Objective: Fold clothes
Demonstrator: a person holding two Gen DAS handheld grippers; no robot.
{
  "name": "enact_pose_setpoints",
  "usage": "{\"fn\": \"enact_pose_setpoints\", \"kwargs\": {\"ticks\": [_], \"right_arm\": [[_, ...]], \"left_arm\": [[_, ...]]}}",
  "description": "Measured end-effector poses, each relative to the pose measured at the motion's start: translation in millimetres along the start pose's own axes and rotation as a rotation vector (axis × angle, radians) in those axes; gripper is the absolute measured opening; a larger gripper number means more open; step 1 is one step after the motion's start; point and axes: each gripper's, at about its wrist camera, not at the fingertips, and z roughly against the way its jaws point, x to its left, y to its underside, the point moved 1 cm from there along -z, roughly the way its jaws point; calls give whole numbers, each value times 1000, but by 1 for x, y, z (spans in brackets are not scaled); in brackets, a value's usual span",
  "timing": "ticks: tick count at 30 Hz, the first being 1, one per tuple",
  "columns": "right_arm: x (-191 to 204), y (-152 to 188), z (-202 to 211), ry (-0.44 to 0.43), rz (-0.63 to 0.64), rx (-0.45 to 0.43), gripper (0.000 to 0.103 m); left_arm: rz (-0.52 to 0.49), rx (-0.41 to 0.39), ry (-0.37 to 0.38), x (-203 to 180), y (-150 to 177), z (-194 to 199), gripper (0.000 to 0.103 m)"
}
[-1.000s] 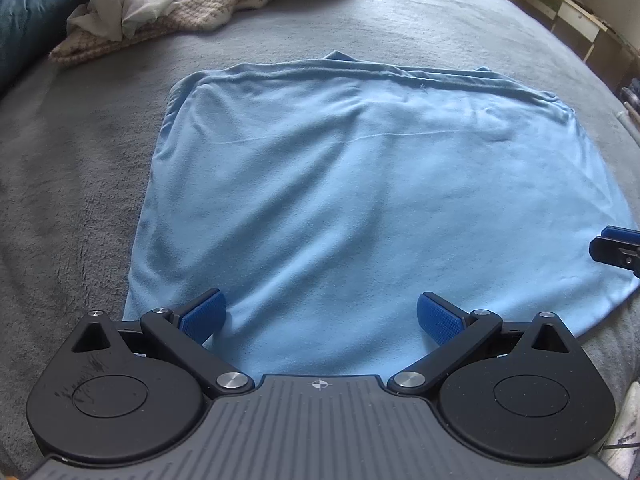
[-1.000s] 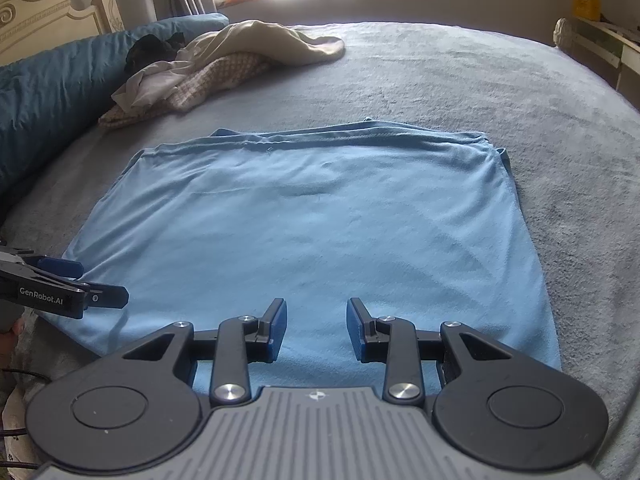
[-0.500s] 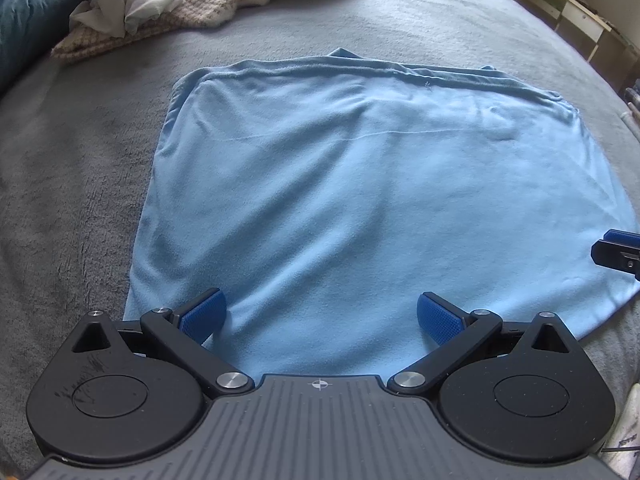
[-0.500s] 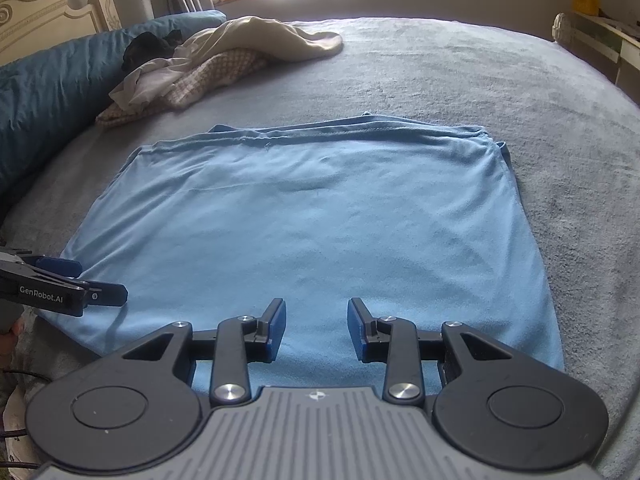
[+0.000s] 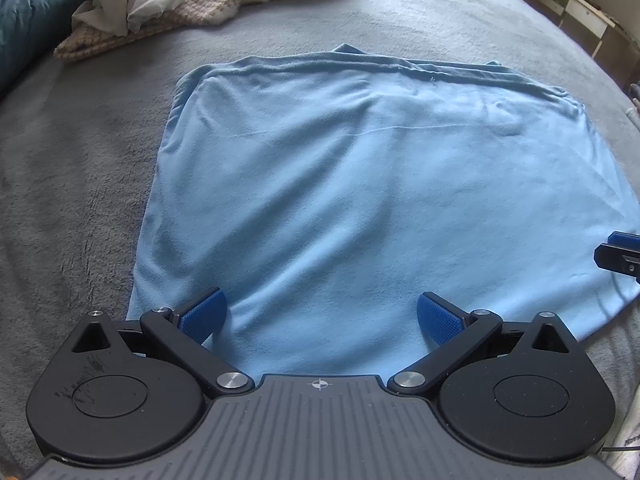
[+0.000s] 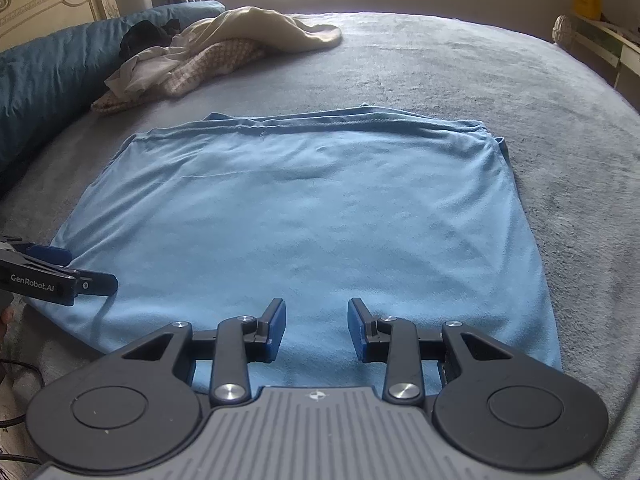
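Observation:
A light blue garment (image 5: pixel 360 200) lies flat on the grey bed, folded into a rough square with a doubled hem along its far edge; it fills the middle of the right wrist view too (image 6: pixel 312 216). My left gripper (image 5: pixel 319 314) hovers over the garment's near left part, wide open, blue pads empty. My right gripper (image 6: pixel 316 330) hangs over the near right part, open with a narrower gap and nothing between the pads. Each gripper shows at the edge of the other's view: the right one (image 5: pixel 620 254), the left one (image 6: pixel 60 276).
A heap of unfolded clothes (image 6: pixel 208 60) in white, beige and checked cloth lies at the far left by a dark blue pillow (image 6: pixel 44 80). Grey bedspread (image 6: pixel 500 80) surrounds the garment. A shelf unit (image 5: pixel 580 0) stands beyond the bed's right side.
Both views have crept slightly forward over the garment, so the far clothes heap sits a little higher in frame. Neither gripper's opening has changed.

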Motion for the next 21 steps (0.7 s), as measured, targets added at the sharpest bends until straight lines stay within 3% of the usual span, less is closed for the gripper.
{"fn": "enact_pose_setpoints", "kwargs": {"ticks": [12,18,21], "right_arm": [[-41,17,5,122,-43,25,36],[-110,39,29,234,-237,24,33],[-127,43,36,291,-288,21,33]], "left_arm": [[16,5,-14,4,0,-1,103],[10,9,-22,4,0,-2,103],[8,9,-24,4,0,-3,103]]}}
